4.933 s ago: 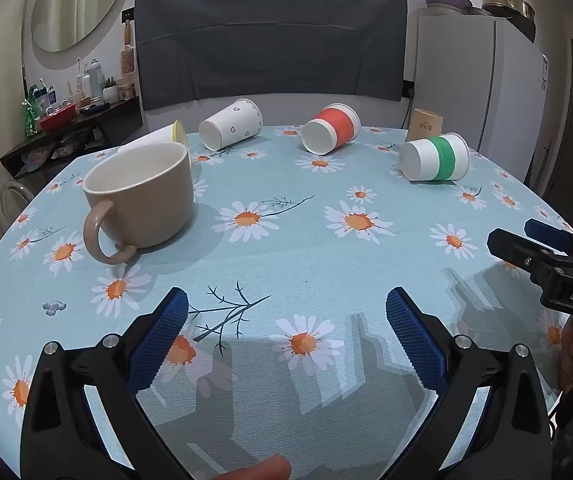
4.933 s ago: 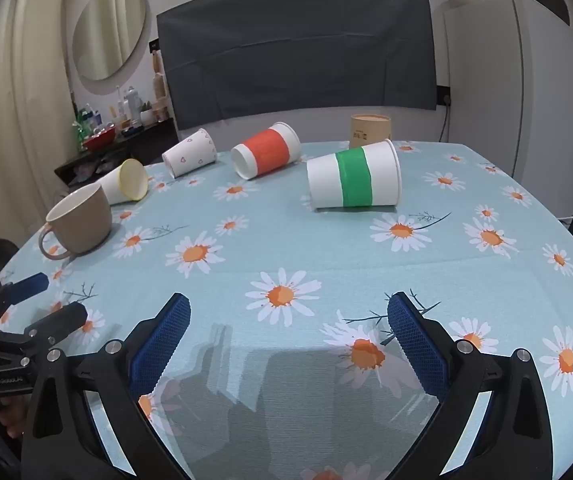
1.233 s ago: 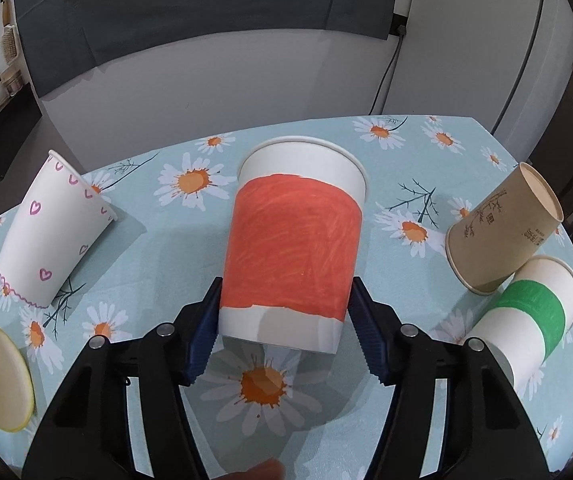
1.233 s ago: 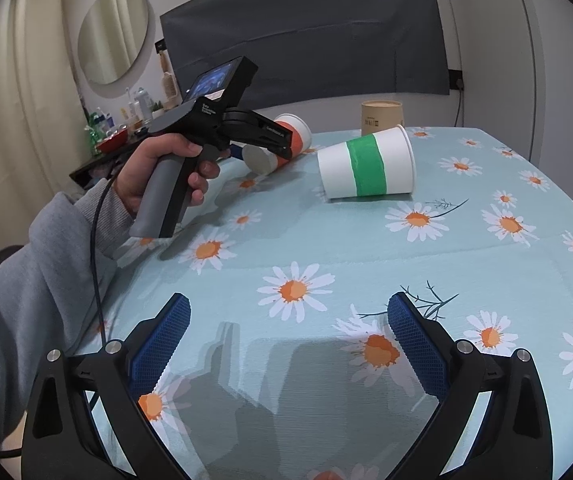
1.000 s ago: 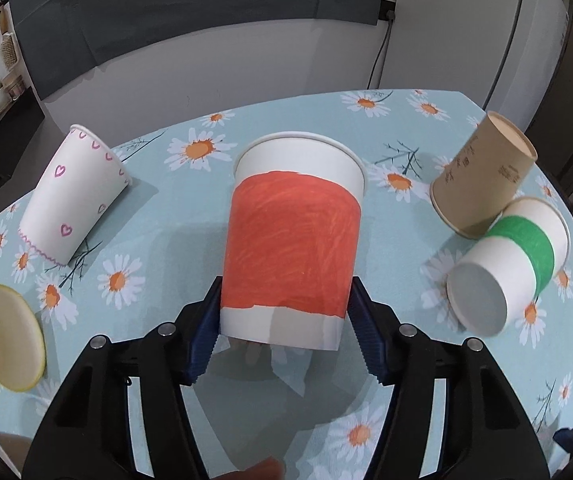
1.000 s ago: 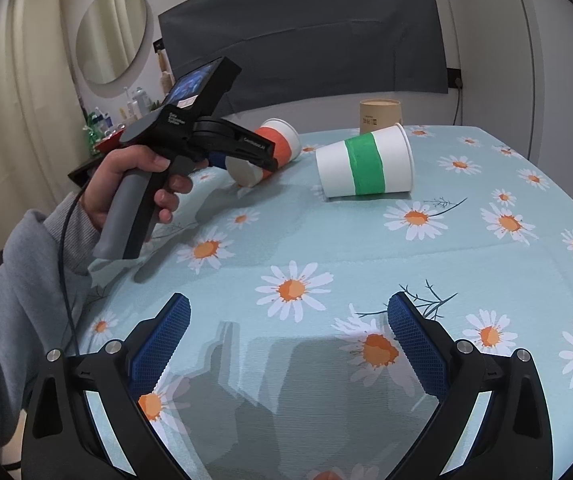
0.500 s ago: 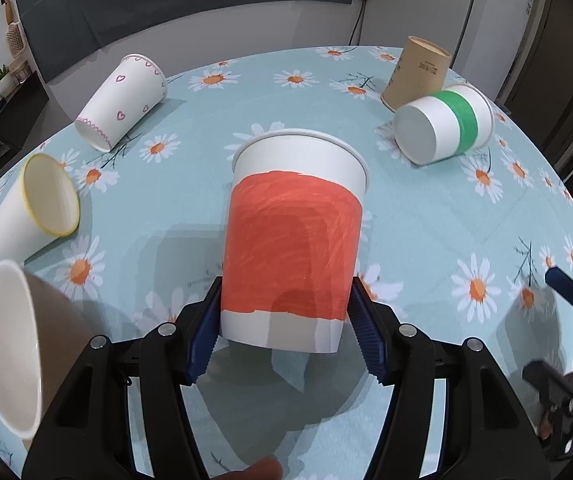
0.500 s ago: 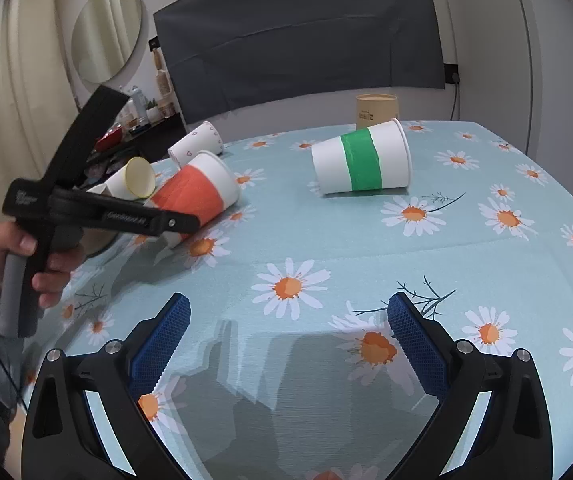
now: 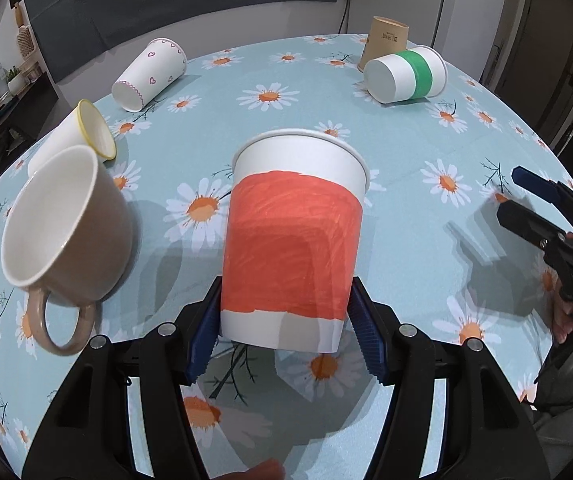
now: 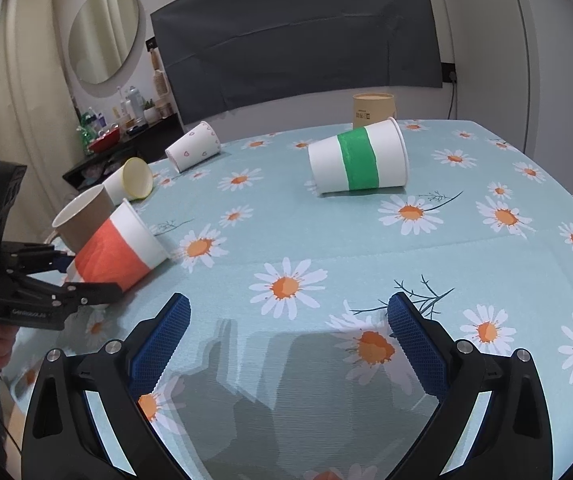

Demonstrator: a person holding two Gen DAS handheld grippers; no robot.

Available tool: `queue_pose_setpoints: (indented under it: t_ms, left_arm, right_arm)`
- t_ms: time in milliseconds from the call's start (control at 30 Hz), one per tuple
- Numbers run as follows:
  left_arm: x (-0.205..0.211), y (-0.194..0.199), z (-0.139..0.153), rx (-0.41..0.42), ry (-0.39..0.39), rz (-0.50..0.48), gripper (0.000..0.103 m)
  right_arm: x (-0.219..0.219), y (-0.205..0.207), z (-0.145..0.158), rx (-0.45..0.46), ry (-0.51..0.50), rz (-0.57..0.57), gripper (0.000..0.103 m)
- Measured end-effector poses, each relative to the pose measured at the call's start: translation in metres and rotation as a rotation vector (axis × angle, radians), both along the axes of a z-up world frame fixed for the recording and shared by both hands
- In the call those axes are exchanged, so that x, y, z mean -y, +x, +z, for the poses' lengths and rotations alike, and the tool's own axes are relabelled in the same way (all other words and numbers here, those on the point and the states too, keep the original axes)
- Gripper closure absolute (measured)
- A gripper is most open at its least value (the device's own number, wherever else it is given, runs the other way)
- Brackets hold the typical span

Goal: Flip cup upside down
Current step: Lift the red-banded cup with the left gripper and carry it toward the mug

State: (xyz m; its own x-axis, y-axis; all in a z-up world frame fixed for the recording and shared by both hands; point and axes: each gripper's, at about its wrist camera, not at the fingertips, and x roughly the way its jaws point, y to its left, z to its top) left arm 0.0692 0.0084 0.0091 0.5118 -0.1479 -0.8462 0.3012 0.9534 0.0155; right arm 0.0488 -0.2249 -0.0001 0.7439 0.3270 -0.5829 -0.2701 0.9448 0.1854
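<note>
Since 0.5 s ago the left gripper [image 9: 286, 328] has carried the red cup [image 9: 292, 236] nearer the mug [image 9: 66, 232], rim tipping toward the table [image 9: 406, 128]. Left wrist view: both pads clamp the cup near its base (rim points away from the camera); right gripper [image 9: 526, 200] at the right edge. Right wrist view: right gripper [image 10: 288, 338] gapes wide with nothing between its pads; red cup [image 10: 120, 246] tilted just over the cloth beside the mug [image 10: 82, 220], green cup [image 10: 358, 160] lying on its side well apart.
</note>
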Motion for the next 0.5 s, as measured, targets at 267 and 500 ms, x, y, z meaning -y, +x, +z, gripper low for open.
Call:
queue_pose_setpoints:
  t_ms: [267, 500]
  left_arm:
    - [-0.008, -0.022, -0.002, 0.046, 0.017, 0.012, 0.017]
    - [-0.022, -0.041, -0.007, 0.082, 0.010, 0.045, 0.006]
  right_arm:
    - [0.000, 0.002, -0.001, -0.016, 0.000, 0.000, 0.008]
    - [-0.001, 0.002, -0.001, -0.012, 0.000, 0.002, 0.008]
